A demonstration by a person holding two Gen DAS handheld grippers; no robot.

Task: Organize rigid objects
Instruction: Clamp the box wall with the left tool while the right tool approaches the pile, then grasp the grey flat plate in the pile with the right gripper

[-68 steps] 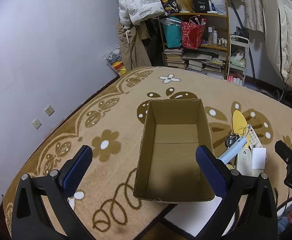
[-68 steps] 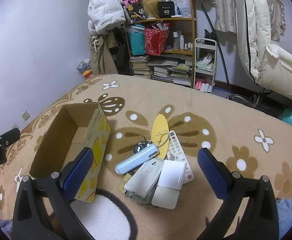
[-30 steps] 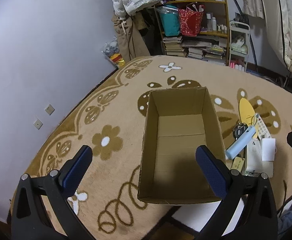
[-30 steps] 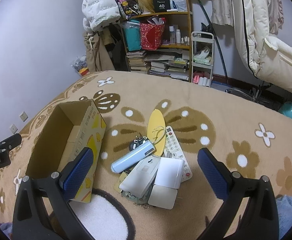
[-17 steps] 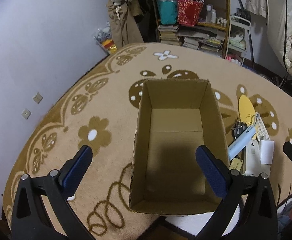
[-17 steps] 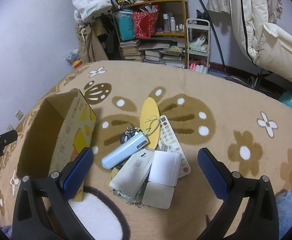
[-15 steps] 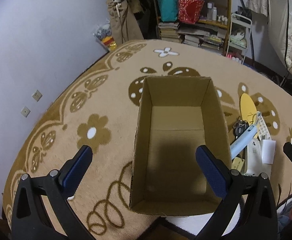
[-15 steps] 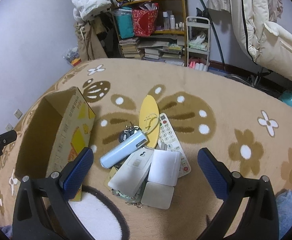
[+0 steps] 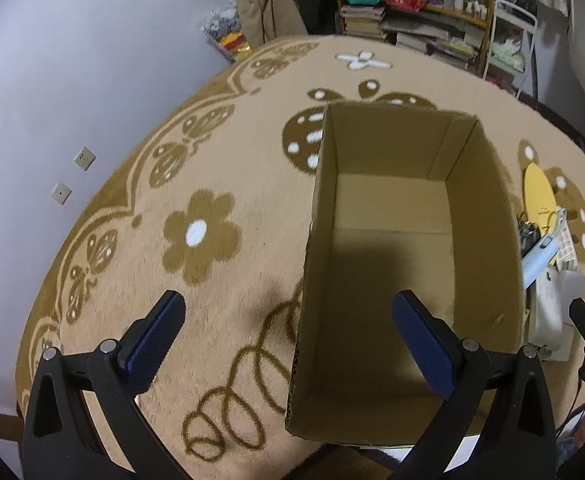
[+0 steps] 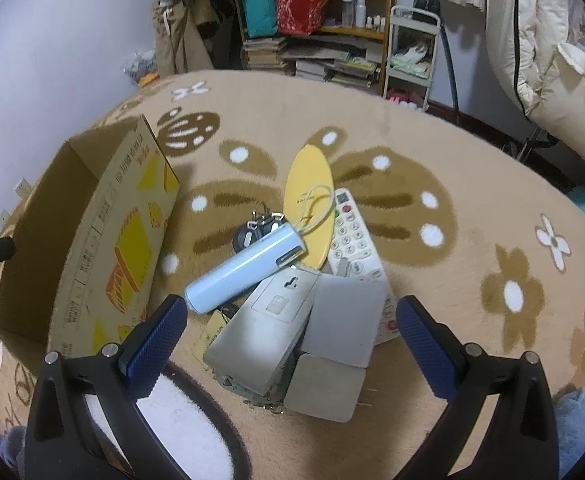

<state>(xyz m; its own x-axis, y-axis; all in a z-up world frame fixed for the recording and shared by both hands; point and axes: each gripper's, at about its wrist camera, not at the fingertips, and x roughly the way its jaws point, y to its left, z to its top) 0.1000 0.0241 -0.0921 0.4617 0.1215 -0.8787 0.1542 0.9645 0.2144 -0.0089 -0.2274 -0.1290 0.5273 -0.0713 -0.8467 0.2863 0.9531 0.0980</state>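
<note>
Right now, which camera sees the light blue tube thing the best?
The right wrist view. There the light blue tube lies whole, on top of the pile beside the cardboard box. In the left wrist view only its end peeks out past the box wall.

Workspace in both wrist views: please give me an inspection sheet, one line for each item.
Surface: flower-patterned rug.
Job's things: open box, nothing inside; beside it a pile: blue tube, yellow oval, remote, keys, three grey-white flat devices.
Clutter: nothing seen apart from the pile.
Grippers: left gripper open at the box's near end; right gripper open above the pile; both hold nothing.
Cables: thin cord on the oval.
Surroundings: full shelf, hanging coats.
</note>
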